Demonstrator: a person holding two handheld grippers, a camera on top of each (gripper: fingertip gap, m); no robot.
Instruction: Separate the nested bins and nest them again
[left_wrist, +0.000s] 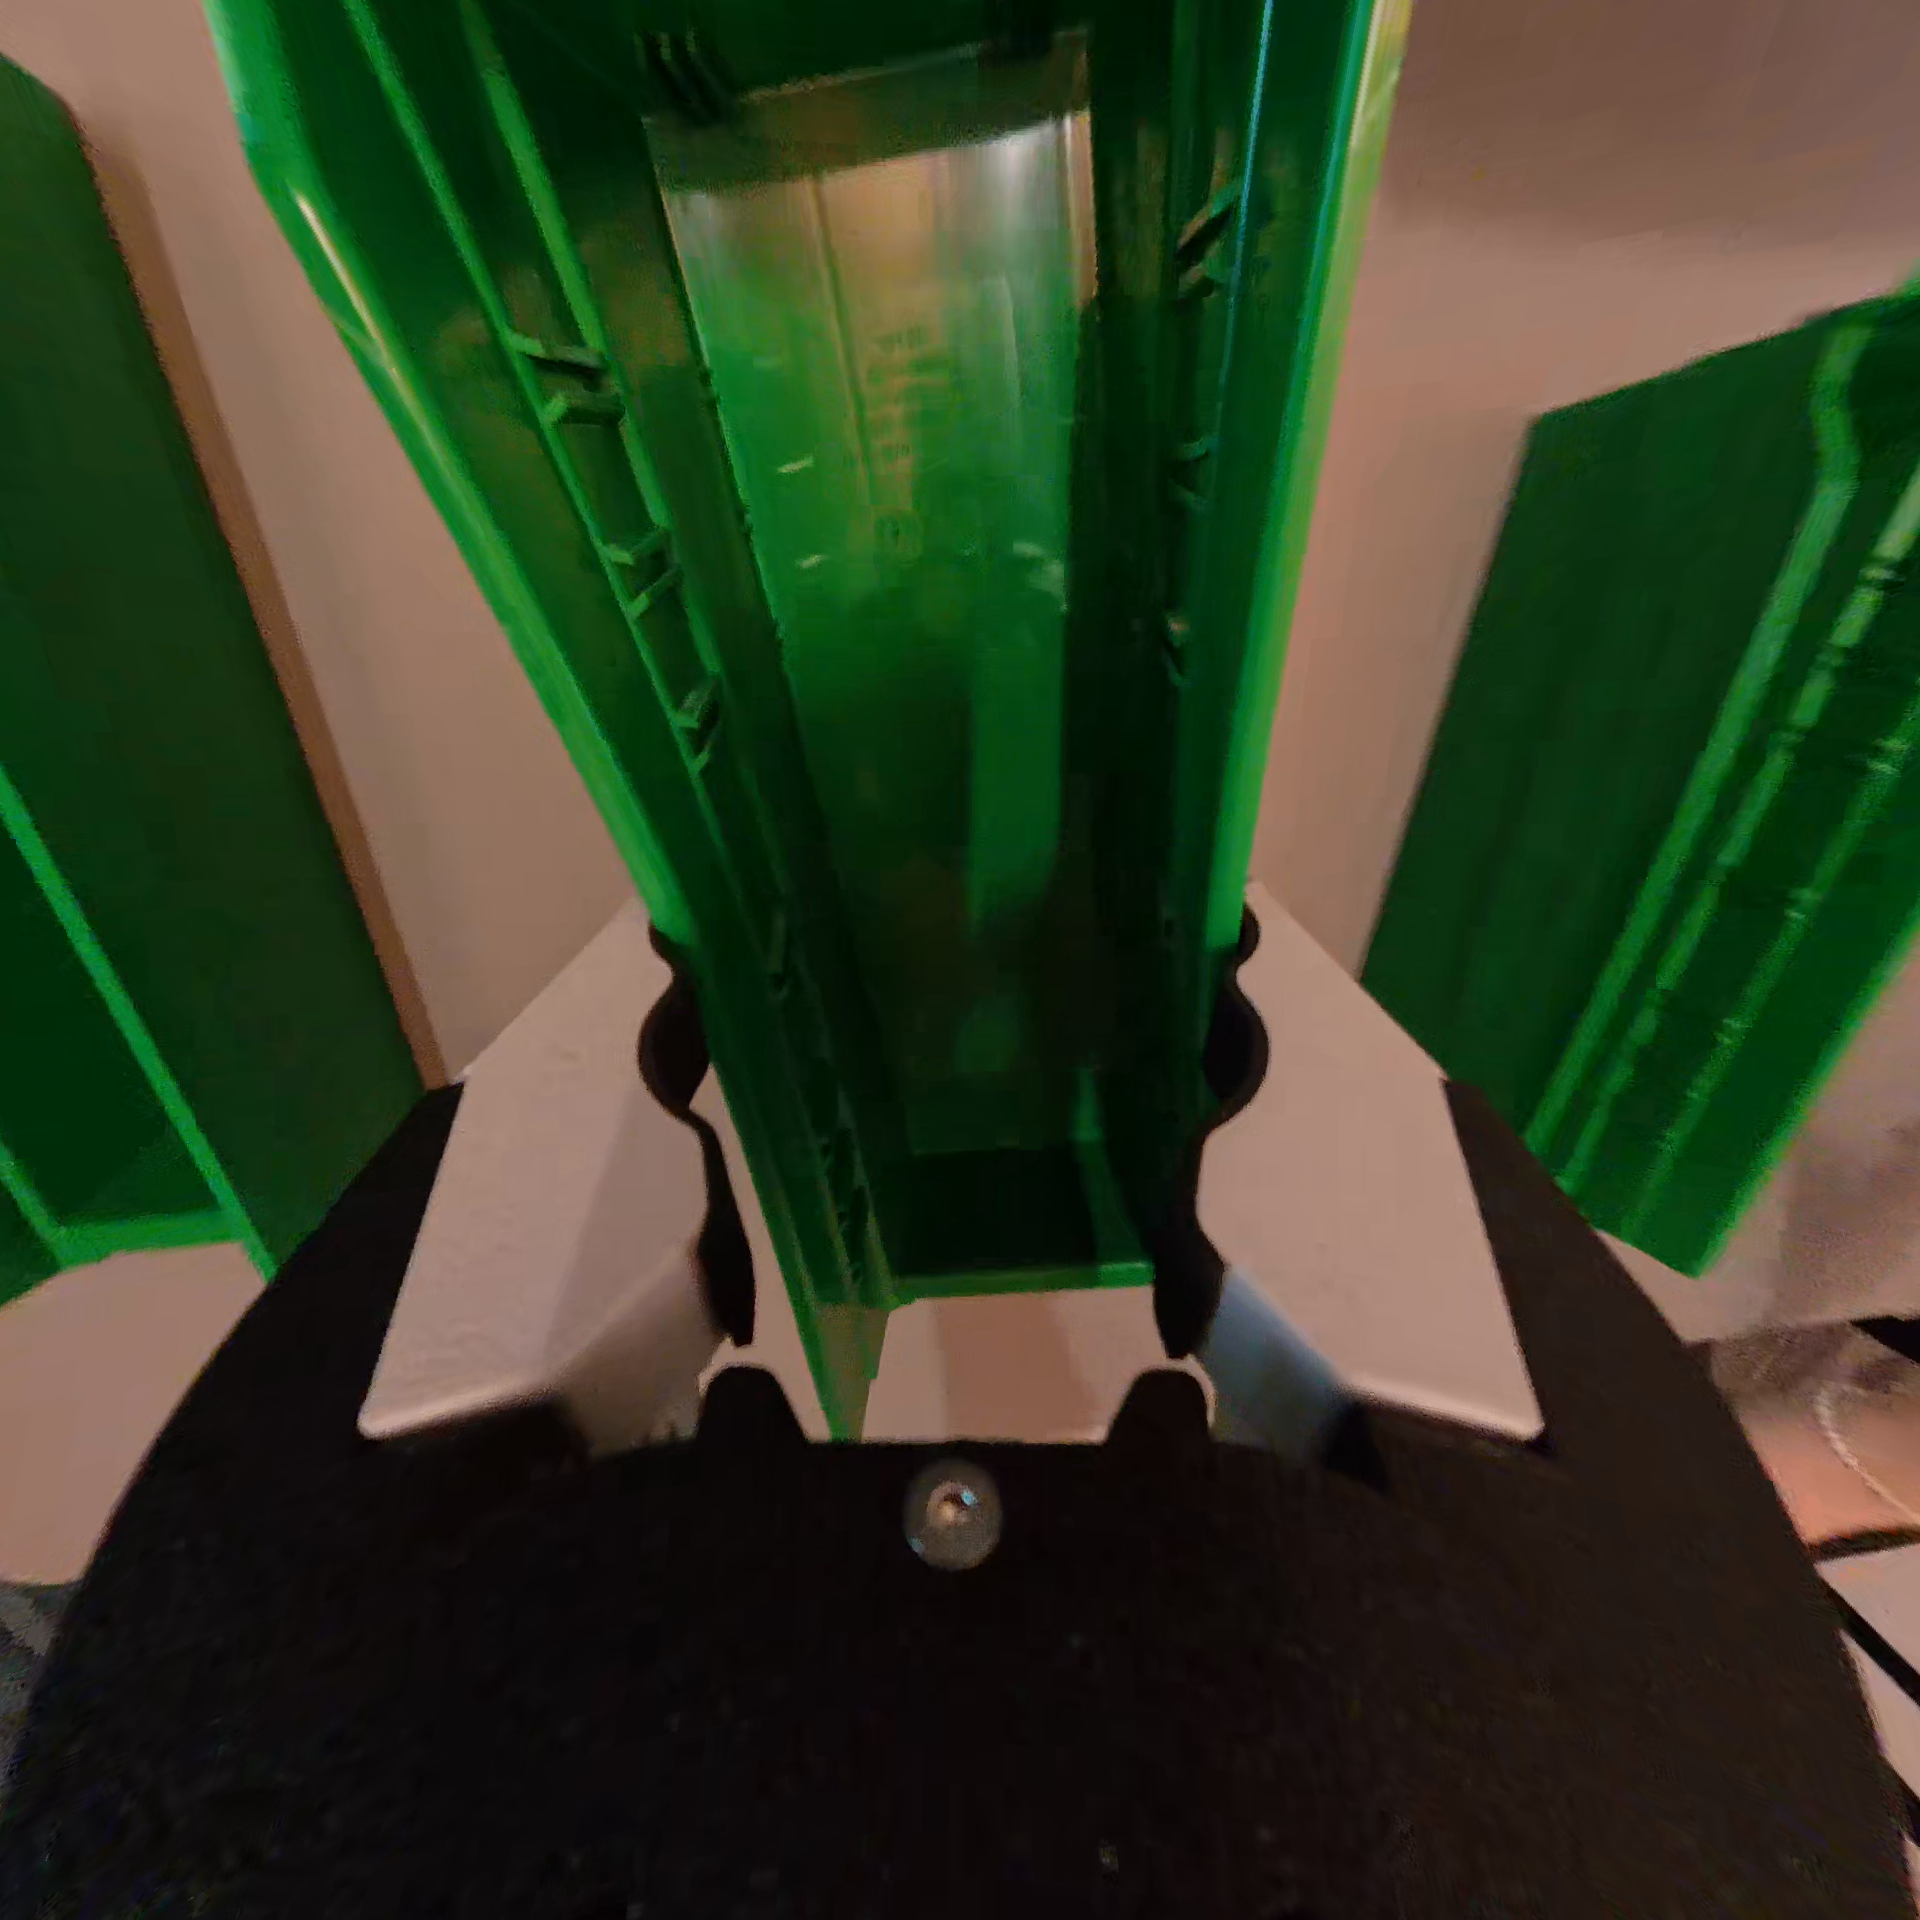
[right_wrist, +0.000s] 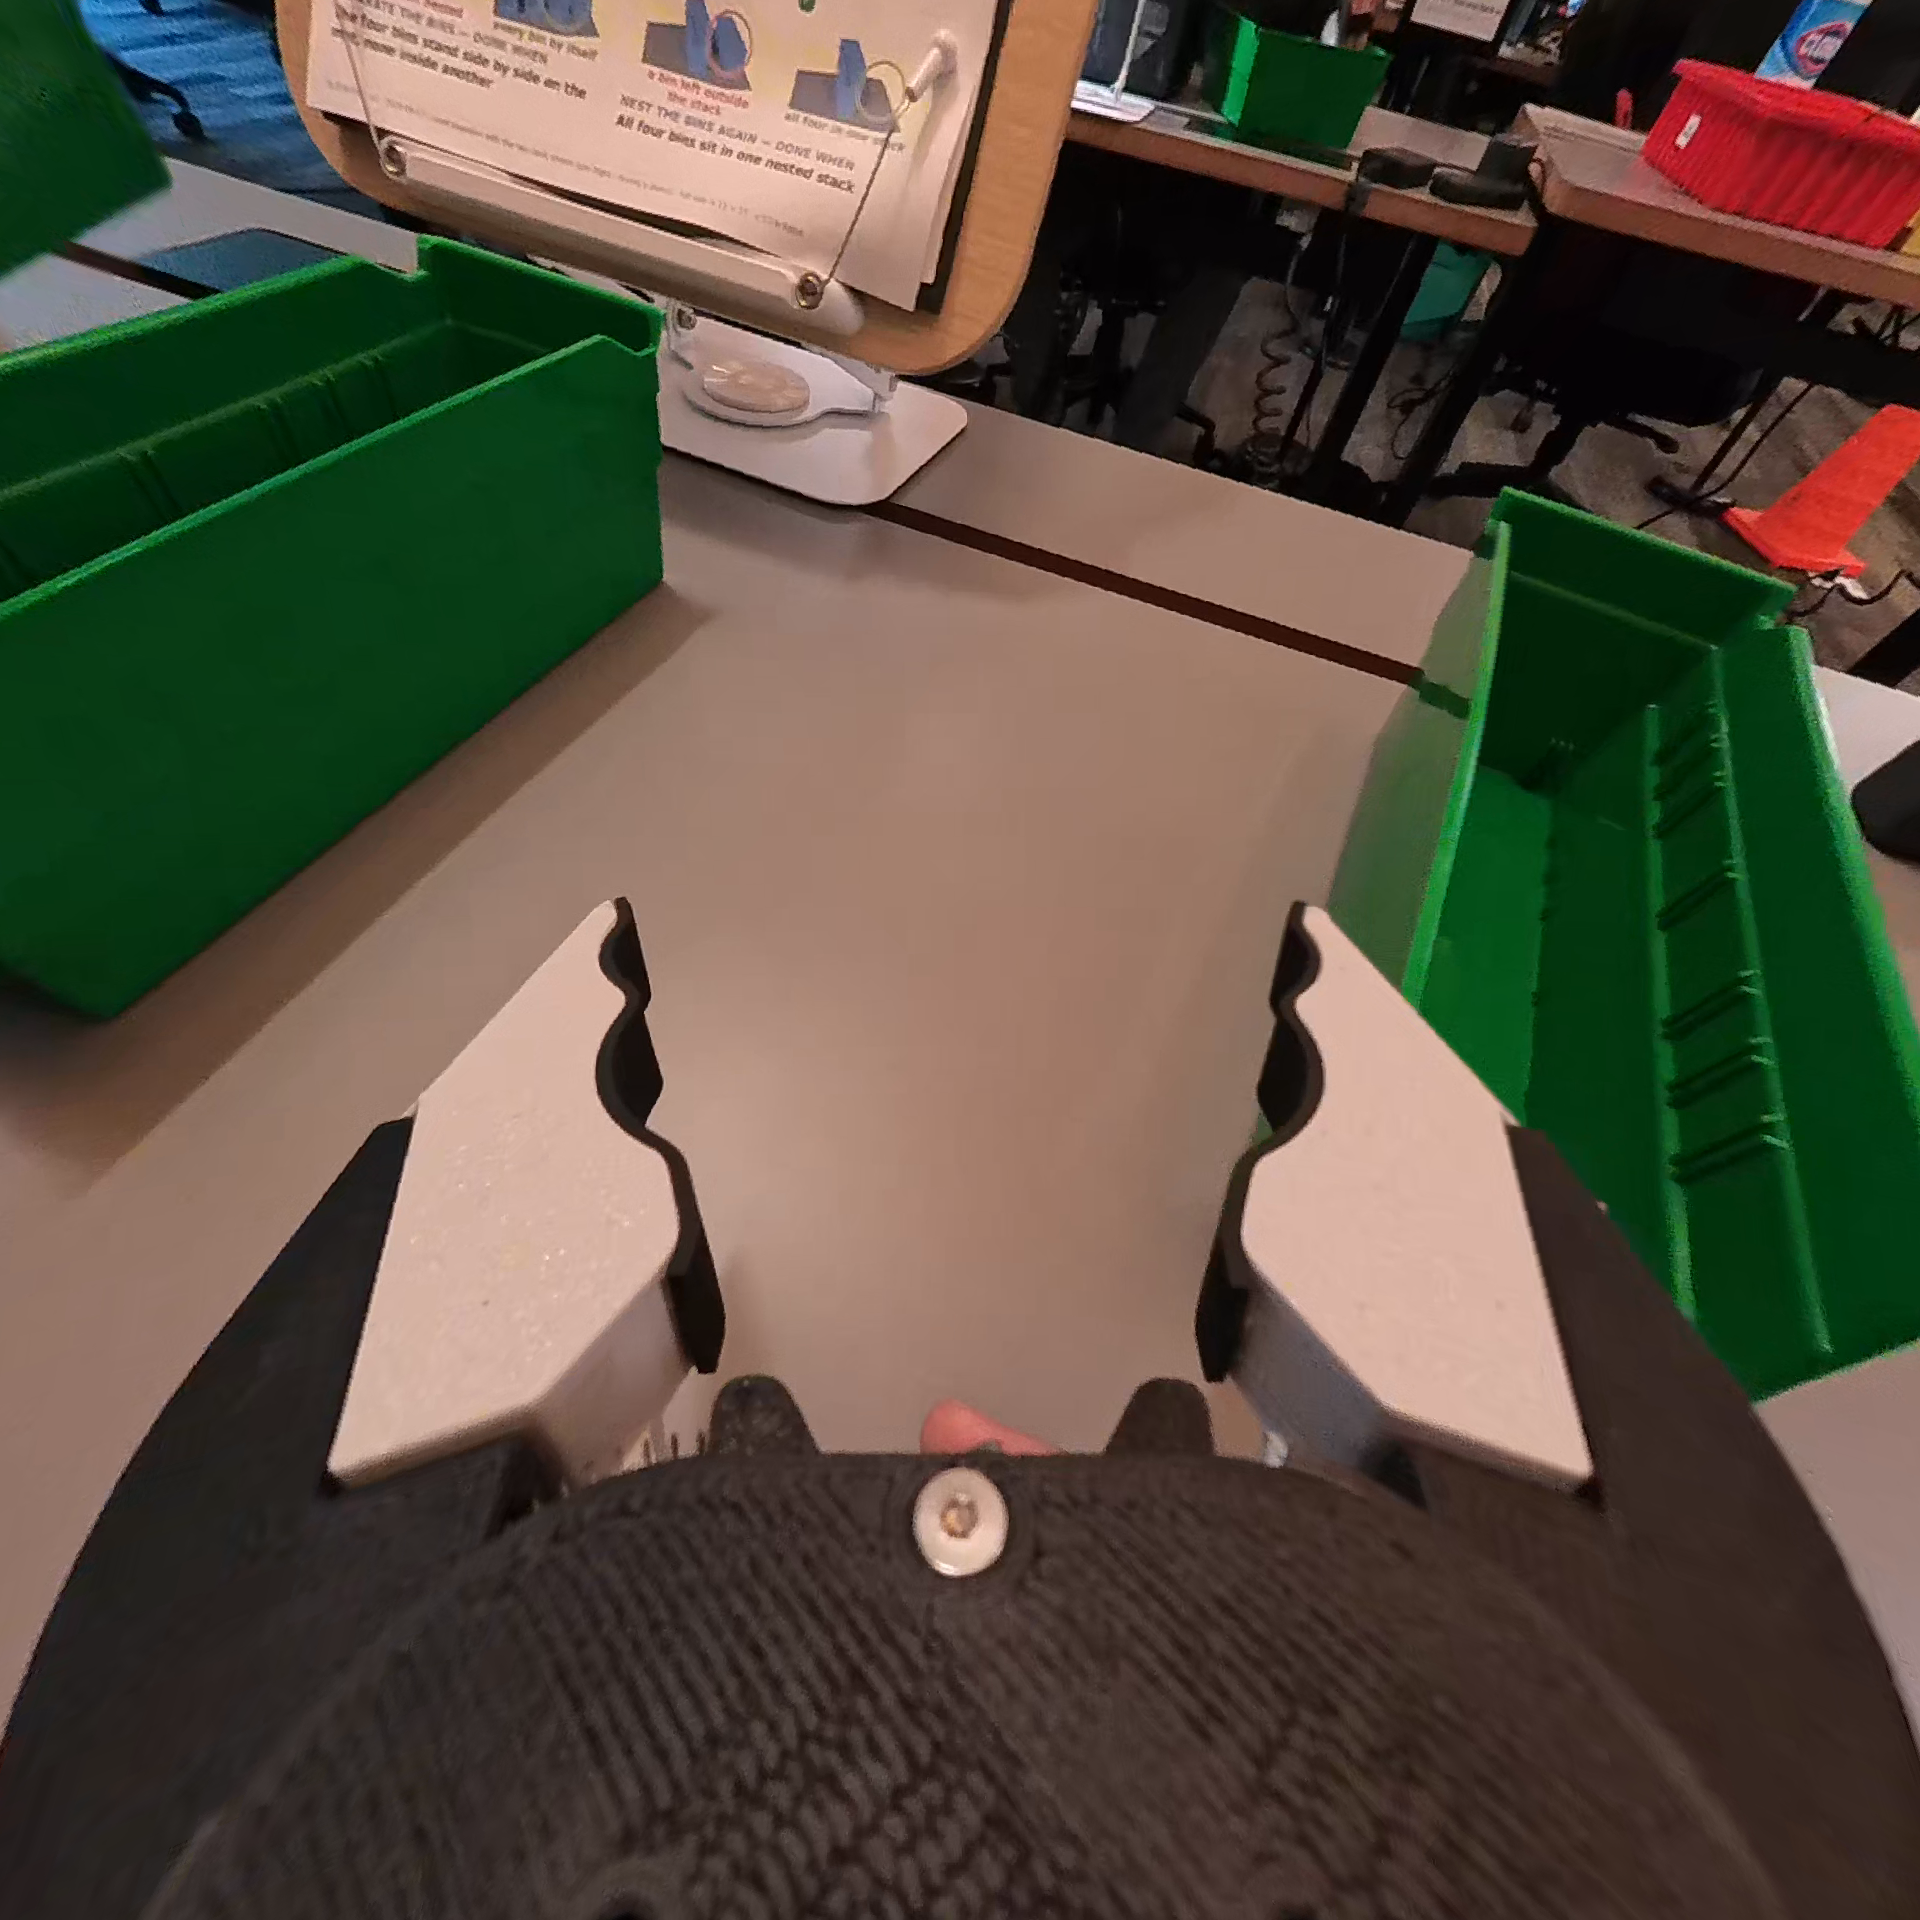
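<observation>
In the left wrist view my left gripper (left_wrist: 954, 925) is shut on a long green bin (left_wrist: 914, 520), with one finger on each long side wall near its close end. The bin is lifted and its open inside faces the camera. Two more green bins lie on either side of it, one at the left (left_wrist: 135, 727) and one at the right (left_wrist: 1662, 779). In the right wrist view my right gripper (right_wrist: 958, 916) is open and empty above the grey table (right_wrist: 935, 727), between a green bin on the left (right_wrist: 312, 644) and a green bin on the right (right_wrist: 1621, 987).
A green corner (right_wrist: 62, 104) shows at the top left. A board with an instruction sheet on a stand (right_wrist: 675, 156) is at the table's far edge. Beyond it are tables with a red basket (right_wrist: 1787, 156), a green bin (right_wrist: 1299, 83) and an orange cone (right_wrist: 1839, 488).
</observation>
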